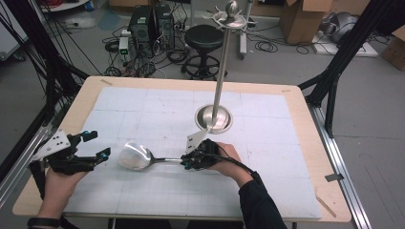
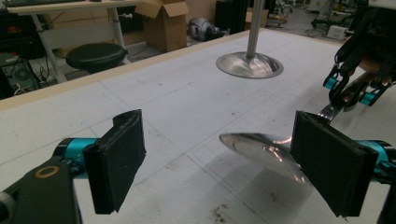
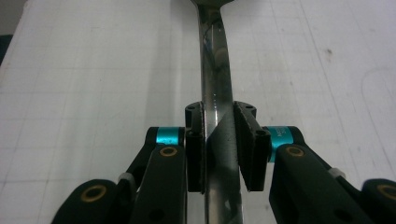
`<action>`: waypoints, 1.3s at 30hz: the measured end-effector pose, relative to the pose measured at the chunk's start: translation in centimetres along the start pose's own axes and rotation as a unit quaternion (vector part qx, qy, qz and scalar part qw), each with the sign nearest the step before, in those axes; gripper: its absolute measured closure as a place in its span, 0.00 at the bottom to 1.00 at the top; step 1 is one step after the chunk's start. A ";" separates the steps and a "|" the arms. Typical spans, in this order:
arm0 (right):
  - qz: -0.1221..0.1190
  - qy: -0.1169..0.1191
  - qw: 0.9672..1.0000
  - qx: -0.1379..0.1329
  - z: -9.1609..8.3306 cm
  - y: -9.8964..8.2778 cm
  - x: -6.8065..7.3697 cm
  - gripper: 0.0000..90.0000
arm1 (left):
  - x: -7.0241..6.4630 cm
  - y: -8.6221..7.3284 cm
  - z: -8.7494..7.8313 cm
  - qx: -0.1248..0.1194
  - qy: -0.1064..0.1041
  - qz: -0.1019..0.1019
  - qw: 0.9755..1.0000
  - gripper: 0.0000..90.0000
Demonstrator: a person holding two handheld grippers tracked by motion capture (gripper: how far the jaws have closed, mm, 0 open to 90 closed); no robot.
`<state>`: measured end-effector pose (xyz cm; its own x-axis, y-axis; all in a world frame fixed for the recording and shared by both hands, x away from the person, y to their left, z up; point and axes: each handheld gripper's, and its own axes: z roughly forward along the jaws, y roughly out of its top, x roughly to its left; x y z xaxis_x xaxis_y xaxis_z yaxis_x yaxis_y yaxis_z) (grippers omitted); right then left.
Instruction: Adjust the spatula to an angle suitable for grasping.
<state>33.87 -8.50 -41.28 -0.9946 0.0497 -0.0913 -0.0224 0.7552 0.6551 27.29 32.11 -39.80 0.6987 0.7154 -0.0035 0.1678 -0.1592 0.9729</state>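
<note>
steel ladle (image 1: 138, 156) sits just above the white-matted counter (image 1: 143, 109), near its front edge, with its bowl turned toward your left and its long handle running to your right. your right gripper (image 1: 187, 163) has its jaws clamped narrow on that handle; in the right gripper view the flat strip of metal (image 3: 215, 70) passes straight up between the two black pads (image 3: 195, 149), which press on it from both sides. your left gripper (image 1: 98, 145) rests at the counter's left front, its jaws standing wide and holding nothing, pointed across at the ladle's bowl. in the left gripper view the shiny bowl (image 2: 254, 147) lies just beyond the right-hand pad (image 2: 327, 165), partly hidden behind it, while the other pad (image 2: 116, 158) stands well apart from it; whether the pad touches the bowl you cannot tell. behind the ladle, toward the middle of the counter, a tall utensil stand (image 1: 219, 71) rises from its round steel base (image 1: 213, 119), its hooks bare at the top. a black stool (image 1: 204, 38) stands on the floor beyond the counter's far edge.
</note>
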 end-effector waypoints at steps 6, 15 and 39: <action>-0.044 0.035 0.998 -0.003 2.1 1.9 -0.1 0.84 | 0.1 -0.1 -1.3 -0.008 0.005 -0.006 1.000 0.21; -0.054 0.067 0.996 0.005 4.5 2.4 -0.6 0.84 | -0.3 -0.4 -1.3 0.001 -0.003 -0.004 1.000 0.21; 0.058 -0.069 0.991 -0.098 -4.6 -2.6 0.1 0.33 | -0.7 0.6 0.3 0.003 -0.026 0.006 1.000 0.20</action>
<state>33.36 -13.49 -39.56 -0.9685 0.2286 -0.0992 0.0594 0.5984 0.7990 27.13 31.35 -39.31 0.7356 0.6774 -0.0039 0.1640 -0.1724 0.9713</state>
